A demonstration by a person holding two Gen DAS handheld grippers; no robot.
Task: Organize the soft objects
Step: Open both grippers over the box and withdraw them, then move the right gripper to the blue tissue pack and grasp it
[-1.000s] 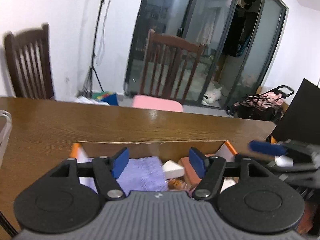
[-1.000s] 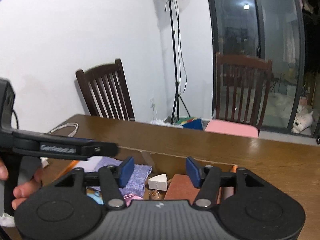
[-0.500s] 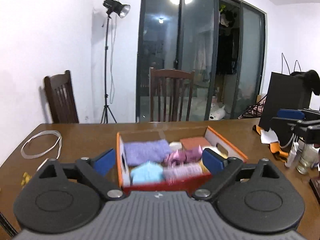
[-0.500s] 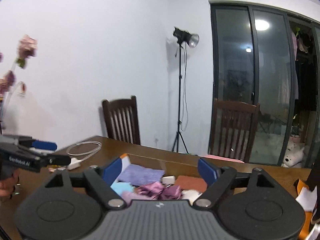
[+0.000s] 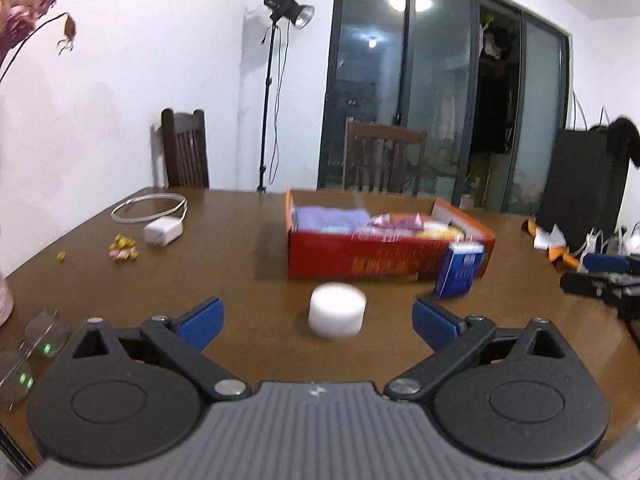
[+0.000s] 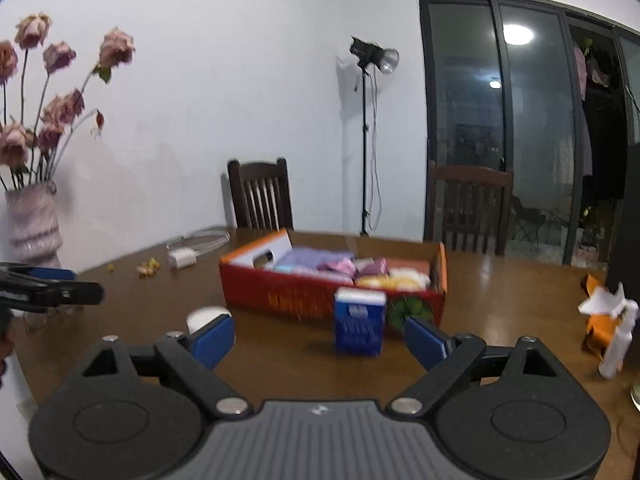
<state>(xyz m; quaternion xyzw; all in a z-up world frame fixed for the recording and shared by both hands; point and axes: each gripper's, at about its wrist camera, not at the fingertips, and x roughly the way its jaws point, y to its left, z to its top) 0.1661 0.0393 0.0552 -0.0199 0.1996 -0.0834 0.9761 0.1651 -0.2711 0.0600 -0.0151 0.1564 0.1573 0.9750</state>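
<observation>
A white-walled room with dark glass sliding doors fills the upper half of both views, and a brown wooden desk (image 5: 248,248) spreads across the lower half. Near the middle of the left wrist view sits a red cardboard box (image 5: 384,260), open at the top and packed with soft objects (image 5: 332,218) in purple, pink, pale blue and yellow, all lying inside its walls. The left claw (image 5: 316,318) is released, its blue pads spread wide and holding nothing. A white round sponge (image 5: 337,310) rests on the desk between those pads, just beyond them and touching neither. A small blue carton (image 5: 460,268) stands upright just in front of the box's right end.

In the right wrist view the right claw (image 6: 318,338) is likewise released and empty. The blue carton (image 6: 360,320) stands between its pads, further out, with the red box (image 6: 304,292) right behind it. The white sponge (image 6: 204,316) shows partly behind the left pad, at lower left of centre.

At the left of that view a vase of dried pink roses (image 6: 34,216) stands by the desk edge. A white charger with coiled cable (image 5: 162,230) lies at middle left in the left wrist view, with small yellow scraps (image 5: 122,248) near it. A studio light on a stand (image 5: 280,8) and two dark wooden chairs (image 5: 186,148) stand behind the desk. Both views are somewhat blurred.
</observation>
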